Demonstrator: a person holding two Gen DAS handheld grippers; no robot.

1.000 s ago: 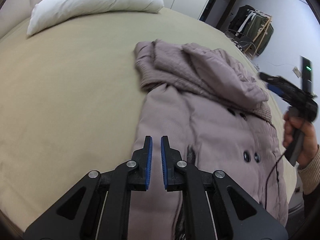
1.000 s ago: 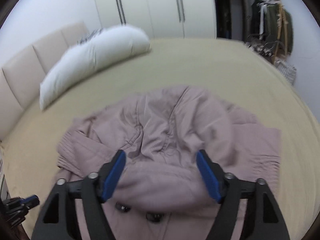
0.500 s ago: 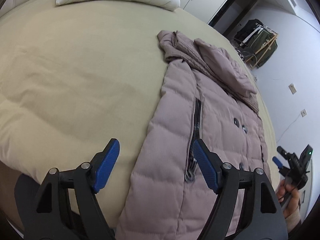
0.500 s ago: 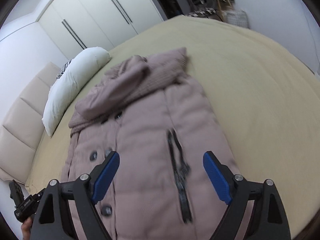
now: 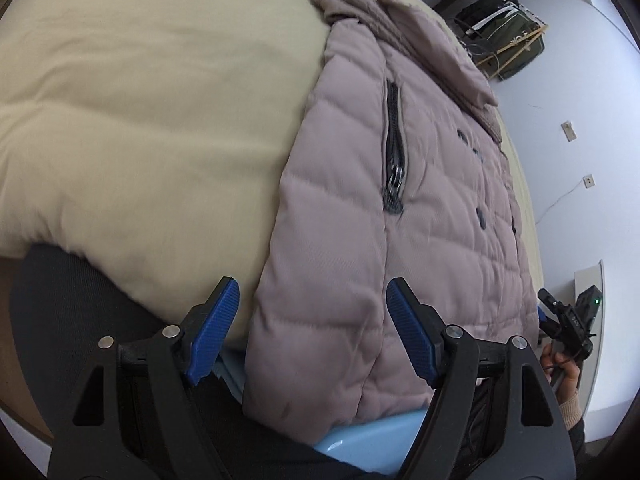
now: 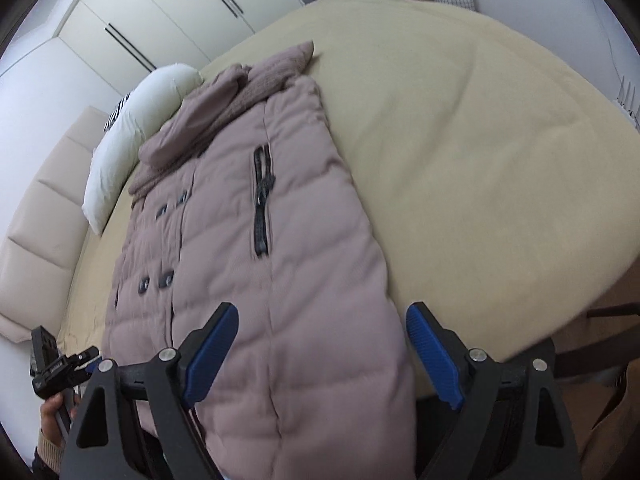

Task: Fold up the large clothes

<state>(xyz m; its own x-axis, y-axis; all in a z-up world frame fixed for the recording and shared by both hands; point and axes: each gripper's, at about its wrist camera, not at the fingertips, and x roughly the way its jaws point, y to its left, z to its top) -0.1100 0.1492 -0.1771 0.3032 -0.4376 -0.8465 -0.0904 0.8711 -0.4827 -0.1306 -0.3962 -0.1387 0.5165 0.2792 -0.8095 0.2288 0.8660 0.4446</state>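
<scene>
Padded, quilted mauve coat (image 5: 400, 208) with dark buttons and a zipped pocket lies stretched along the beige bed cover (image 5: 140, 112), its knitted collar and hood towards the white pillow (image 6: 132, 128) and its hem hanging a little over the near edge of the bed. From where I stand it looks already narrowed: both long sides run straight and no sleeve shows lying out to either side, so I judge the sleeves and side panels are folded in, though I cannot see underneath. What seems left is the lengthwise fold, bringing the hem up towards the collar, perhaps more than once for a coat this long.

Both tools hang over the hem end, one at each lower corner. The left gripper (image 5: 312, 332) has its jaws standing wide, having just been opening, with the coat's left bottom corner lying between them but not pinched. The right gripper (image 6: 320, 356) also holds its jaws wide, straddling the right bottom corner without pressing on it. Nothing is gripped yet; the fabric lies slack beneath both.
</scene>
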